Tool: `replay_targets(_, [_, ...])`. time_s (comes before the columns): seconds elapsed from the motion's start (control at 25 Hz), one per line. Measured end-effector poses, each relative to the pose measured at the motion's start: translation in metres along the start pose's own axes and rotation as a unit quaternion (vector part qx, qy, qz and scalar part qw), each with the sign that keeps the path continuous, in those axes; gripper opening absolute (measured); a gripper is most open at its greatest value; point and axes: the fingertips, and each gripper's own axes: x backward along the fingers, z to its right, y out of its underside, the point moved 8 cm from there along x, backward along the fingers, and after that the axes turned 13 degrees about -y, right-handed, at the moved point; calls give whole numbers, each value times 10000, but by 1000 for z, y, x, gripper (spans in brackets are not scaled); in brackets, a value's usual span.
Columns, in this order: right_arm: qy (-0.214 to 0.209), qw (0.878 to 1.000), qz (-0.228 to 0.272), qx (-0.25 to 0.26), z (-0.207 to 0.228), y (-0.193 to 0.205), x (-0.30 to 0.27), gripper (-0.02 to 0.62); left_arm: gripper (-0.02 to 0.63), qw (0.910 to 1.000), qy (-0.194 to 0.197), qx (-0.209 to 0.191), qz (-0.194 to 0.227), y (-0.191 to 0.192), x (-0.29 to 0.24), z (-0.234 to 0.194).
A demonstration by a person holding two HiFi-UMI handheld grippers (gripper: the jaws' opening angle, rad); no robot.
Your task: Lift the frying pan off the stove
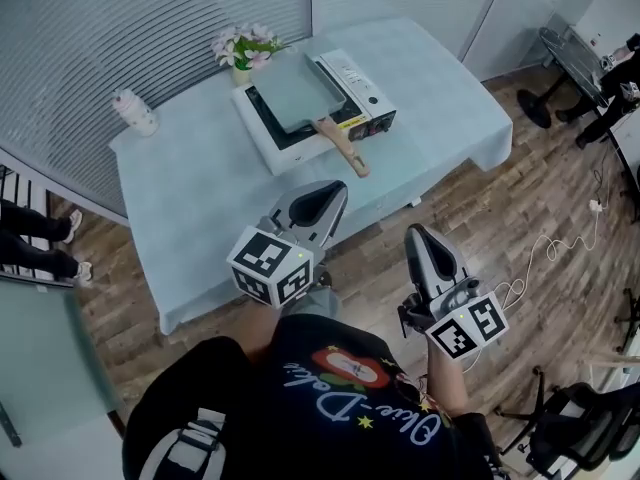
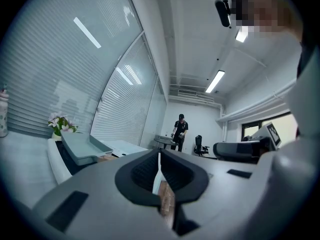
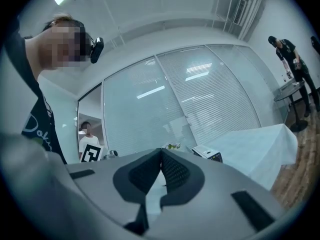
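The frying pan (image 1: 298, 90) sat unlifted on the stove (image 1: 268, 146) by the far edge of the table (image 1: 200, 193), with the left gripper (image 1: 338, 188) and right gripper (image 1: 415, 232) pressed together, empty, well apart from it.

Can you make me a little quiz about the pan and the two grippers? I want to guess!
1. True or false: the frying pan sits on the stove.
2. The left gripper and the right gripper are: A) open, B) shut on the pan, C) shut and empty.
3. What pink and white thing stands on the table right next to the stove?

Key: 1 true; 2 C; 3 flowers.
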Motion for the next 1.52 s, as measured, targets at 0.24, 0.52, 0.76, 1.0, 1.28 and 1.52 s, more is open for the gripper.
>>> replay_targets(0.24, [-161,9996,-195,-119,28,-3,-34,1,6,9995,-189,237,-87,2,-21,-29])
replay_targets(0.52, [-246,9991,-282,-181,64,-6,-74,2,6,9973,-331,614,-218,9,-43,-70])
replay_targets(0.76, [-215,9987,-397,-251,87,-5,-100,2,6,9943,-198,993,-323,15,-64,-97])
replay_targets(1.0, [-251,9972,-531,-473,105,-1,-111,2,6,9885,-205,1446,-394,25,-78,-111])
replay_targets(1.28, [-719,9901,-764,-932,127,7,-128,3,6,9792,-472,1942,-354,31,-83,-119])
replay_targets(1.52, [-1133,9808,-1017,-1223,144,11,-141,3,8,9649,-589,2546,-281,34,-86,-116])
